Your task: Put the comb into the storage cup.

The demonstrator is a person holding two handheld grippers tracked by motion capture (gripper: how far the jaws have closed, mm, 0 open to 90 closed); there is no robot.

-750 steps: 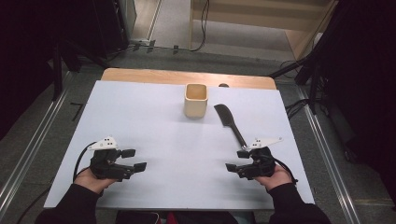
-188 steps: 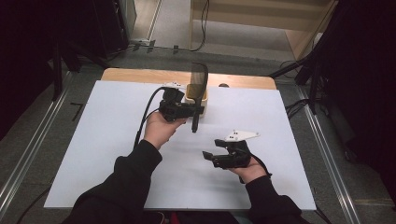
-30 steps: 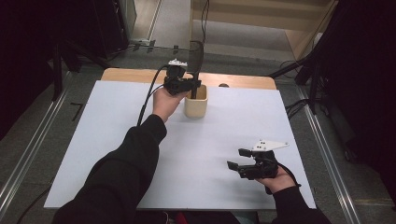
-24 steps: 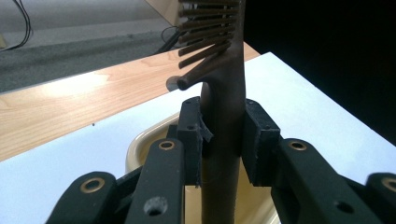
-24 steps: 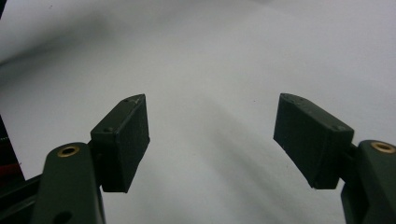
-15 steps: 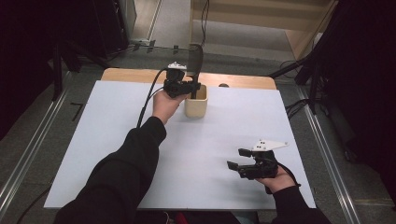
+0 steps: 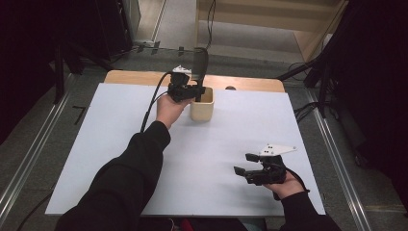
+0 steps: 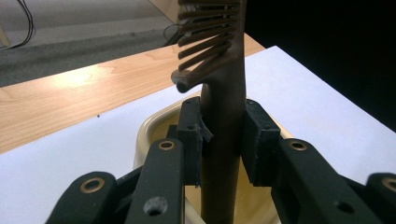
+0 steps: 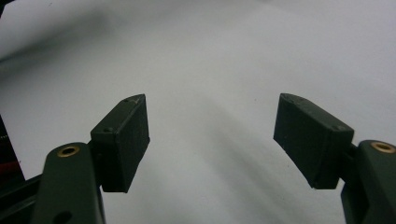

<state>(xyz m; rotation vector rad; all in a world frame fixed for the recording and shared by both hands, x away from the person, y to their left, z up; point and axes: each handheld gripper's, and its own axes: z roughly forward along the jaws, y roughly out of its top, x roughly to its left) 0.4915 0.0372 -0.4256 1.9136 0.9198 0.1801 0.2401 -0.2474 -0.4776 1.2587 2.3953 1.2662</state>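
Observation:
A dark slotted spatula (image 7: 200, 65) (image 8: 223, 107) stands upright with its handle down inside a cream cup (image 7: 202, 107) (image 8: 152, 133) at the far middle of the white table. My left gripper (image 7: 195, 91) (image 8: 223, 140) is shut on the spatula's handle just above the cup's rim, and the slotted blade rises above the jaws. How deep the handle reaches into the cup is hidden. My right gripper (image 7: 245, 164) (image 9: 212, 135) rests open near the table's front right, nothing between its pads.
The white table top (image 7: 120, 144) lies on a wooden board (image 7: 130, 77) whose far edge shows behind the cup. A small dark spot (image 7: 230, 88) sits on the wood right of the cup. Metal rails and cables run along the floor on both sides.
The left gripper with the spatula has hardly shifted over the cup in the last second. Earlier, the spatula lay flat on the table right of the cup.

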